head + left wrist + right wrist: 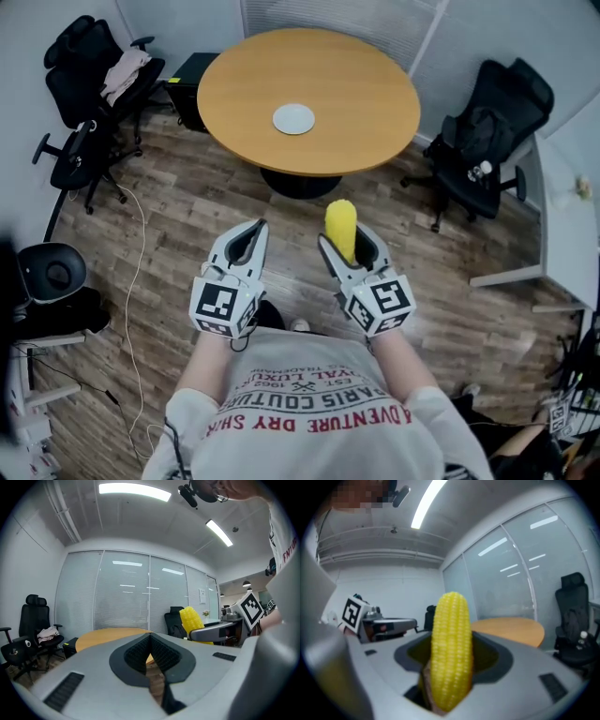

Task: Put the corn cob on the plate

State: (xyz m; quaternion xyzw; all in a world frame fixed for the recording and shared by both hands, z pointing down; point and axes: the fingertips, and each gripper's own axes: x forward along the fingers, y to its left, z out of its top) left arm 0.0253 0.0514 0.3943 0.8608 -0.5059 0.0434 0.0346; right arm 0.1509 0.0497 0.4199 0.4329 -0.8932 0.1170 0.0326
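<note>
A yellow corn cob stands upright between the jaws of my right gripper, which is shut on it; in the right gripper view the corn cob fills the middle. My left gripper is held beside it, shut and empty, its black pads touching at the tip. From the left gripper view the corn cob shows at the right. A small white plate lies near the middle of the round wooden table, well ahead of both grippers.
Black office chairs stand at the left and right of the table. A white desk edge is at the far right. A cable trails over the wooden floor on the left. Glass partition walls lie beyond.
</note>
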